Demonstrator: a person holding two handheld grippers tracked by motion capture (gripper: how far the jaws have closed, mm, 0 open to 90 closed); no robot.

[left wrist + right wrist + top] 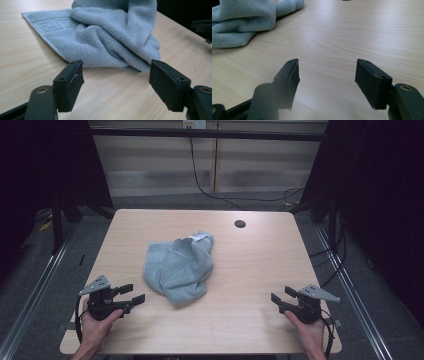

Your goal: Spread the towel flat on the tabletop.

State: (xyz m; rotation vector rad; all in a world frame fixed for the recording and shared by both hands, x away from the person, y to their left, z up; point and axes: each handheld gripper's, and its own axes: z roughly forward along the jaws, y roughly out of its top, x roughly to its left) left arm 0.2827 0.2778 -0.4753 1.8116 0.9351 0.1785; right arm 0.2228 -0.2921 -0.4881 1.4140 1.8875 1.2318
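A crumpled light blue-grey towel (pixel 179 267) lies in a heap near the middle of the wooden table (pixel 250 270). A white label shows at its far edge. My left gripper (pixel 133 293) rests near the front left corner, jaws open and empty, pointing right toward the towel (pixel 100 37), which lies just beyond its fingertips. My right gripper (pixel 281 294) sits near the front right corner, open and empty, pointing left over bare wood. In the right gripper view (pixel 327 72) the towel (pixel 242 22) lies farther off at the upper left.
A round cable hole (pixel 240 224) sits in the table near its far edge. Dark curtains flank both sides. Black cables run across the floor behind the table. The right gripper's jaws (pixel 202 27) show far off in the left gripper view.
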